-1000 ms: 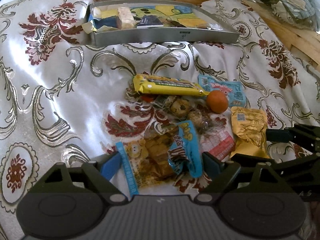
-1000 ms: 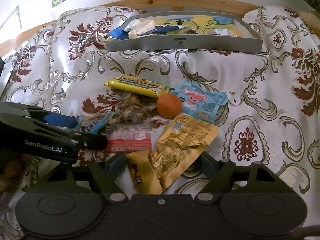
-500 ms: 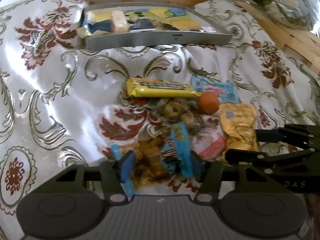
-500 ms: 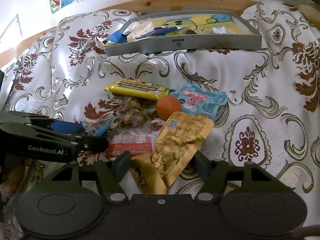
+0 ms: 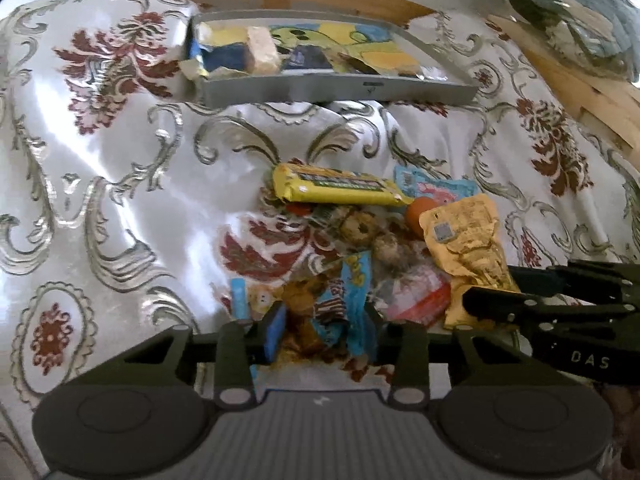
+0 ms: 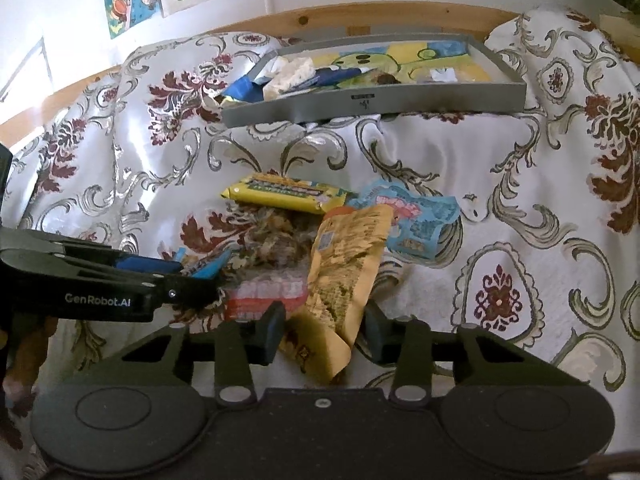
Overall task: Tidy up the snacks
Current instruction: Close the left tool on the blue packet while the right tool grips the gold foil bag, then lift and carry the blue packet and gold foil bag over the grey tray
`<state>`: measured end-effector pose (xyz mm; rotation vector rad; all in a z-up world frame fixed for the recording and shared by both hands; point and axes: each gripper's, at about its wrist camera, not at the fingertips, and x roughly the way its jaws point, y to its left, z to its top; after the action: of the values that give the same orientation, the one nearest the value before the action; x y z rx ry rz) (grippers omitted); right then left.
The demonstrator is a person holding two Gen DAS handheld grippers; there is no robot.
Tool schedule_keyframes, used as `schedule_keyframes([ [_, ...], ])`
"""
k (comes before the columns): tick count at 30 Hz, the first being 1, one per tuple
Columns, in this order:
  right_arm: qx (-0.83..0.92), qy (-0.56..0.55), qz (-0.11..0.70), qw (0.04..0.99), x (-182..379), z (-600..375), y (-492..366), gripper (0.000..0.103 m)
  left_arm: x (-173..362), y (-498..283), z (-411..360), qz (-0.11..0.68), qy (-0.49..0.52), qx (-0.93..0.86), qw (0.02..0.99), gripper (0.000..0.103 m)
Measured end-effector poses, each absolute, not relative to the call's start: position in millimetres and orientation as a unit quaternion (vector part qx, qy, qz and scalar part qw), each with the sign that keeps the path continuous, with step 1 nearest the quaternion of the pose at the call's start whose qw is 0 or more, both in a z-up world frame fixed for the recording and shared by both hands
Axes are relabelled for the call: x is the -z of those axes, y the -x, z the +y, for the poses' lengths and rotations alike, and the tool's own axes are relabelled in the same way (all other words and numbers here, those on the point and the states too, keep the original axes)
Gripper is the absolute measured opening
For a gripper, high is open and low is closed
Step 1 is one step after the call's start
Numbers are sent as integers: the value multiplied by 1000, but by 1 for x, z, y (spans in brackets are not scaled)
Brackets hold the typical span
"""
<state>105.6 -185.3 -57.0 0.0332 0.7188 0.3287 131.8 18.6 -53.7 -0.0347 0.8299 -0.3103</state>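
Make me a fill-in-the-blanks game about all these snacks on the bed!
1. The right gripper is closed on a crinkly ____ pouch.
2. The left gripper pinches a snack bag with a ____ wrapper.
3. The long yellow bar lies between the snack pile and the grey ____.
4. The small round snack beside the pouch is ____ in colour.

Missing words: yellow; blue; tray; orange

A heap of snacks on the patterned cloth: a long yellow bar (image 5: pixel 340 189) lying crosswise, a light-blue packet (image 6: pixel 416 216) beside it, a crinkled gold pouch (image 6: pixel 344 264) (tilted up), and a blue-edged clear bag (image 5: pixel 332 312). Behind, well apart, a grey tray (image 5: pixel 340 90) holds more packets.
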Motion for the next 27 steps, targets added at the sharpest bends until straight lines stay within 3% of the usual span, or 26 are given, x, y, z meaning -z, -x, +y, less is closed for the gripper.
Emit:
schedule_keyframes([
  [9,-179,15,331,926,48,-175,-107,33,43,-132,29,383,41,130,914,37],
  [27,-194,36,338,920,53,-161,-118,36,54,-134,15,389,-23,137,911,41],
])
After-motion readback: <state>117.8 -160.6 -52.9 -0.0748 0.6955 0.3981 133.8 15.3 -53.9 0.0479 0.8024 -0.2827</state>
